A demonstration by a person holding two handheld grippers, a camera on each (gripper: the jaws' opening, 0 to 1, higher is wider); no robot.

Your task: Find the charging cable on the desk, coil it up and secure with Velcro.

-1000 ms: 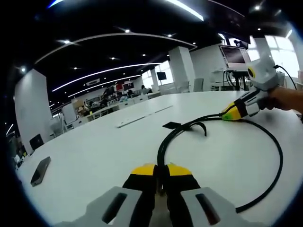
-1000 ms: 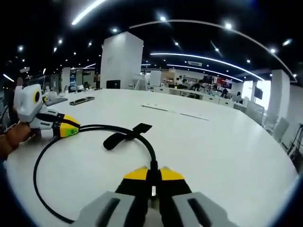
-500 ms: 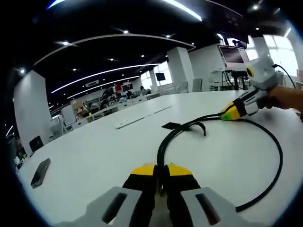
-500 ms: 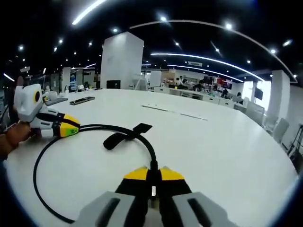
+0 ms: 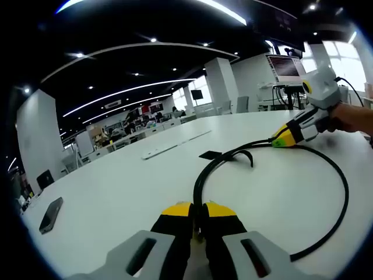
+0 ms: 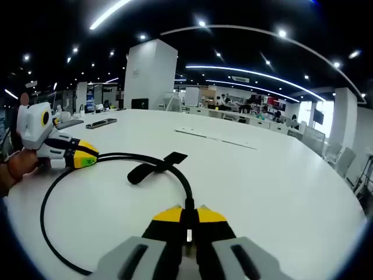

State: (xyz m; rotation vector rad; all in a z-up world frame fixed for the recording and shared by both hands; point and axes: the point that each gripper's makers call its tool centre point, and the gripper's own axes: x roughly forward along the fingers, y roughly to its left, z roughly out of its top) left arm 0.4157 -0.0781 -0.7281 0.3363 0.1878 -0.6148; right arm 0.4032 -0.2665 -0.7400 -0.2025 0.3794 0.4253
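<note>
A black charging cable lies in a wide loop on the white table. My left gripper is shut on one part of it. My right gripper, at the far right in a hand, is shut on another part. A black Velcro strap sticks out where the cable curls. In the right gripper view my right gripper pinches the cable, the Velcro strap lies ahead beside a thick cable end, and the left gripper grips the cable at the left.
A dark phone lies near the table's left edge, and a phone shows far left in the right gripper view. A flat white strip runs along the table's middle. Office desks, pillars and a monitor stand behind.
</note>
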